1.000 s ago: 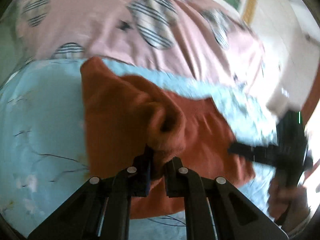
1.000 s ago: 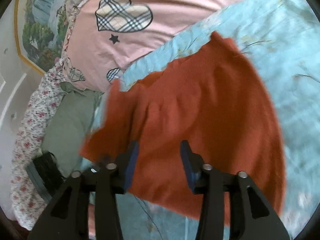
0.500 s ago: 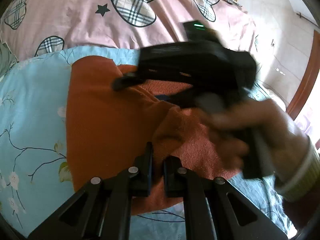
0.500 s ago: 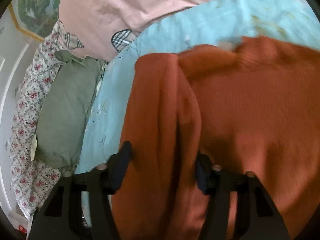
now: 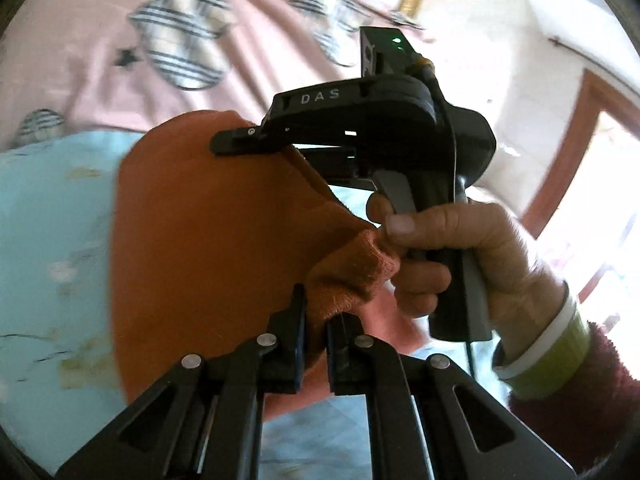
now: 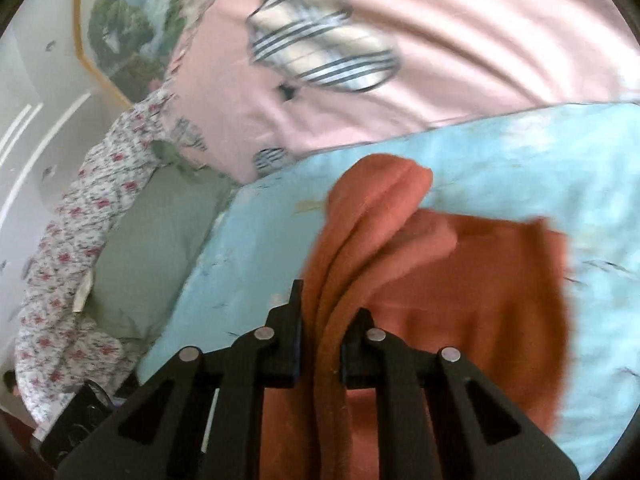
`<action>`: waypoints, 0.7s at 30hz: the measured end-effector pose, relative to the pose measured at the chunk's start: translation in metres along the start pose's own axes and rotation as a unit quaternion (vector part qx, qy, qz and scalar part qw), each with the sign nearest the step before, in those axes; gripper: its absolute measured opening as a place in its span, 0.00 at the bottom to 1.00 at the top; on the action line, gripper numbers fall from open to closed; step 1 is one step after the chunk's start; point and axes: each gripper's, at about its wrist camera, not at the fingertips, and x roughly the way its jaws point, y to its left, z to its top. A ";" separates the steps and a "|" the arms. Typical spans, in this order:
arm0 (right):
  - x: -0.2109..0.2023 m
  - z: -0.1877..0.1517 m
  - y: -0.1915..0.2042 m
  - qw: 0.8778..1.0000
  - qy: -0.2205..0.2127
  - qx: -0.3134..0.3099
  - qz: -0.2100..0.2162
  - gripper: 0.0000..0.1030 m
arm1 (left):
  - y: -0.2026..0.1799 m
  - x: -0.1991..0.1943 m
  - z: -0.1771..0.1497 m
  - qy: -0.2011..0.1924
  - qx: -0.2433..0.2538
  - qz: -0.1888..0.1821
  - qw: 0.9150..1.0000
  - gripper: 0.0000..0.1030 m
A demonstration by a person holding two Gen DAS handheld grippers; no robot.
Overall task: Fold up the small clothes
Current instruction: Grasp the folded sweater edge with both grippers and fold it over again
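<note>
A rust-orange knit garment [image 5: 208, 240] lies partly lifted over a light blue floral sheet [image 5: 48, 208]. My left gripper [image 5: 316, 320] is shut on a bunched edge of the garment at the bottom centre of the left wrist view. The right gripper's body [image 5: 384, 128] shows there too, held in a hand, its fingers clamped on the garment's far edge. In the right wrist view my right gripper [image 6: 326, 320] is shut on a folded ridge of the orange garment [image 6: 460, 280], which drapes up and away from the jaws over the blue sheet [image 6: 540, 160].
A pink duvet with plaid hearts [image 6: 440, 20] lies behind the sheet. A green pillow [image 6: 148, 232] and a floral cloth [image 6: 68, 240] sit at the left. A framed picture [image 6: 120, 20] hangs on the wall. A wooden door frame [image 5: 560, 160] stands at the right.
The right gripper has closed on a fold of the orange garment and lifted it. The left gripper stays shut on its edge and has risen with it.
</note>
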 end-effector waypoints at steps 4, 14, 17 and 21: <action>-0.015 -0.021 -0.060 0.997 0.008 0.056 -0.044 0.14 | -0.028 0.046 -0.006 0.034 0.010 -0.036 0.999 0.07; -0.013 -0.035 -0.082 0.997 0.008 0.040 -0.072 0.15 | -0.035 0.089 -0.024 0.088 0.019 -0.025 0.996 0.07; -0.012 -0.042 -0.089 0.995 0.008 0.049 -0.085 0.16 | -0.031 0.094 -0.026 0.103 0.009 -0.027 0.994 0.08; -0.028 -0.050 -0.089 0.991 -0.016 0.050 -0.119 0.25 | -0.027 0.093 -0.024 0.112 0.009 -0.031 0.993 0.18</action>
